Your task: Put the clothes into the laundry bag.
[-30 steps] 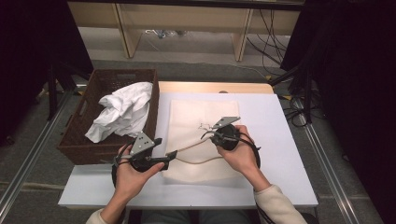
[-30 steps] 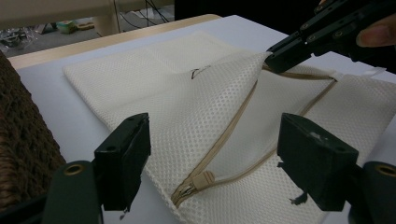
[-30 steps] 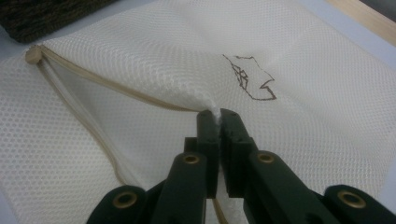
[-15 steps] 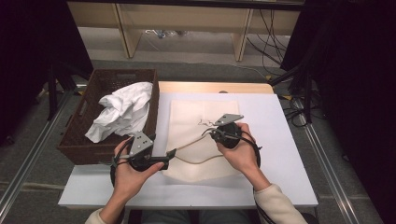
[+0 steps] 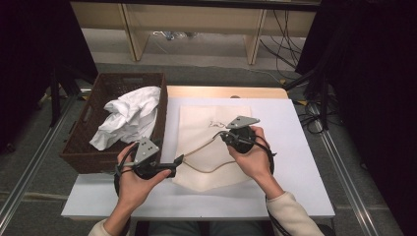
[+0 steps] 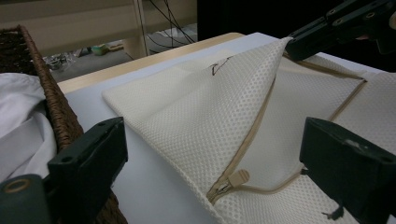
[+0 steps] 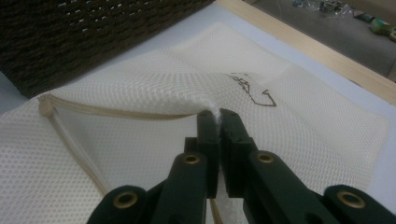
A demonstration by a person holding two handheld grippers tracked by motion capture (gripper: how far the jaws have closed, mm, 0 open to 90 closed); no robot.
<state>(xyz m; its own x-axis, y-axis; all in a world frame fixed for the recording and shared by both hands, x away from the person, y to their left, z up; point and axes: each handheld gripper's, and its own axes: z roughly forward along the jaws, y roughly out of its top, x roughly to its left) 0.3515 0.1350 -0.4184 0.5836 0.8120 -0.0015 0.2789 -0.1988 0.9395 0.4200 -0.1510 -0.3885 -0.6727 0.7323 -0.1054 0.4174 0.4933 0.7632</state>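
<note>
A cream mesh laundry bag (image 5: 196, 123) lies flat on the white table (image 5: 295, 147), its tan zipper (image 6: 261, 116) partly undone. My right gripper (image 5: 221, 135) is shut on the upper edge of the bag's opening (image 7: 205, 105) and holds that edge up off the table (image 7: 218, 114). My left gripper (image 5: 176, 164) is at the bag's near left corner. Its jaws have just been opening and stand wide apart (image 6: 212, 135). The zipper pull (image 6: 239, 176) lies between them, untouched. The right gripper (image 6: 317, 35) shows beyond, pinching the raised mesh.
A dark wicker basket (image 5: 93, 113) stands at the table's left edge with a crumpled white cloth (image 5: 130, 115) in it, close beside my left hand. The table's wooden far edge (image 5: 226, 92) runs behind the bag.
The left gripper's jaws have spread apart at the bag's near left corner. Both hands have stayed about where they were, and the right gripper still holds the mesh edge up.
</note>
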